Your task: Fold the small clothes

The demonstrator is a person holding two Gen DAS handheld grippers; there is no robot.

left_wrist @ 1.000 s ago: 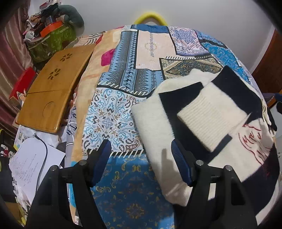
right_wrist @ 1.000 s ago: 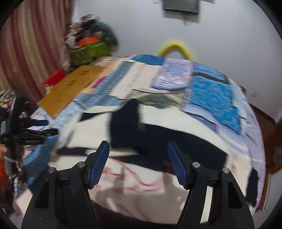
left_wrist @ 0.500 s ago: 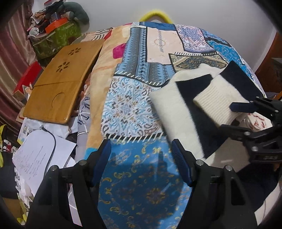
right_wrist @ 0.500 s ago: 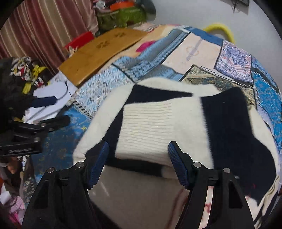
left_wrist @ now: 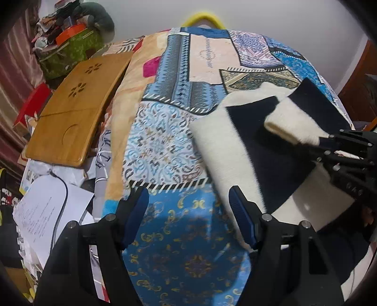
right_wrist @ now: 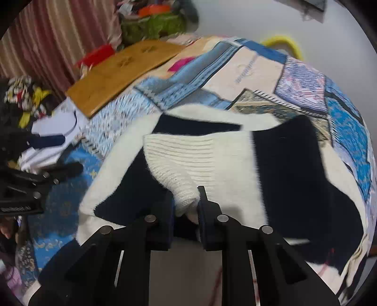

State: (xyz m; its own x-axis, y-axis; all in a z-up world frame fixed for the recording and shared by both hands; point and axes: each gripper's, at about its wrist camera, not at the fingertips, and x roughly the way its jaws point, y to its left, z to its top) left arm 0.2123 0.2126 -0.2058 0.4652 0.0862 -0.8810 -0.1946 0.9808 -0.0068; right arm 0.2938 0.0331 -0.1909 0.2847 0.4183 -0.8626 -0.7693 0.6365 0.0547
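Observation:
A cream and black fuzzy sweater (left_wrist: 219, 146) (right_wrist: 294, 169) lies on the patterned blanket (left_wrist: 174, 131), with its ribbed cream cuff (right_wrist: 207, 160) (left_wrist: 292, 124) folded across the body. My right gripper (right_wrist: 186, 202) (left_wrist: 329, 141) is closing its jaws and its pads pinch the near corner of that cuff, which bunches up between them. My left gripper (left_wrist: 188, 211) (right_wrist: 59, 154) stands open over the blue and gold part of the blanket, just left of the sweater's edge, with nothing between its fingers.
A wooden lap desk (left_wrist: 70, 117) lies left of the blanket, with papers and a cable (left_wrist: 42, 207) below it. A green bag with clutter (left_wrist: 70, 51) sits at the back left, a yellow hoop (left_wrist: 202, 17) behind the bed, striped curtains (right_wrist: 47, 42) on the left.
My right gripper came down onto the sweater and its jaws went from wide apart to pinched on the ribbed cuff, lifting its corner. The left gripper's jaws kept their width.

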